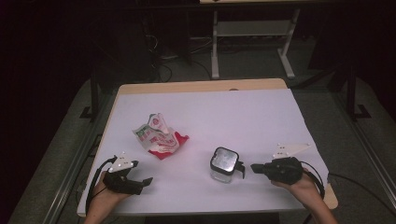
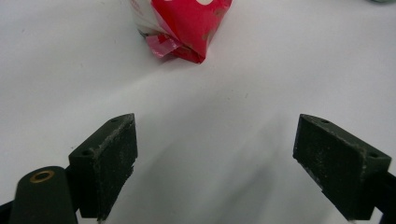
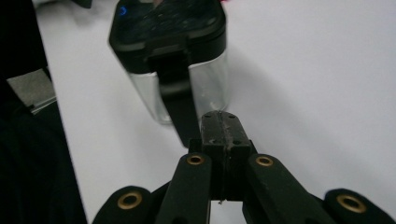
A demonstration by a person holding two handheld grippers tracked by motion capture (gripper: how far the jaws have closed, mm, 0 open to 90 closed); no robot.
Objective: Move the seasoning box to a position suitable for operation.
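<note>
With jaws clenched empty, the right gripper (image 1: 254, 167) noses at the latch of the jar (image 1: 224, 164) near the table's (image 1: 261, 112) front, while the left gripper (image 1: 142, 183) waits open short of the wrapper (image 1: 159, 136).

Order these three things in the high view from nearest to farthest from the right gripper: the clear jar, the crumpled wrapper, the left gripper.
1. Clear jar, directly at the right gripper tips.
2. Crumpled wrapper, farther left, toward the table's middle.
3. Left gripper, near the table's front left edge.
</note>
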